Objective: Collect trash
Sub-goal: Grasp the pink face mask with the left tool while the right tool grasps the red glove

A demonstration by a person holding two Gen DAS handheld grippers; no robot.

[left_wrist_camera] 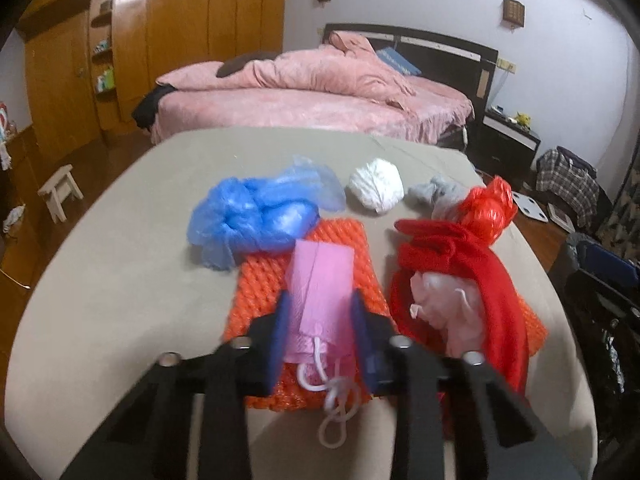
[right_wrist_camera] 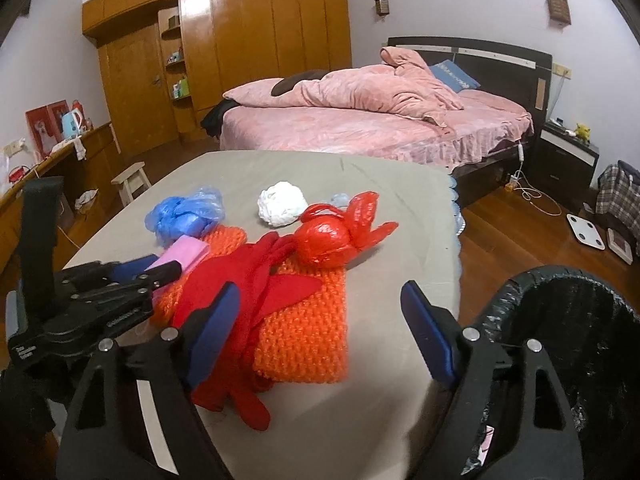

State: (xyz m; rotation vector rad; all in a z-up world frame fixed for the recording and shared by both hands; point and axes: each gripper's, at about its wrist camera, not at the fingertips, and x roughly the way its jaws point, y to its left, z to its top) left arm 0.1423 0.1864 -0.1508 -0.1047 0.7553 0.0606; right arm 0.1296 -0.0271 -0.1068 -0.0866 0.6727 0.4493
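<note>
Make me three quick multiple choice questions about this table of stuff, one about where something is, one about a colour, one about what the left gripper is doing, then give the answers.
1. Where is the bin?
A. on the bed
B. beside the table's edge, by the right gripper
C. under the stool

2. What colour is the knitted mat?
A. orange
B. green
C. black

3. What state is the left gripper in?
A. wide open over nothing
B. out of sight
C. closed on the pink pouch

Answers: B, the black-lined rim sits low right of the table; A, its weave is bright orange; C, both blue pads press the pouch's sides.
</note>
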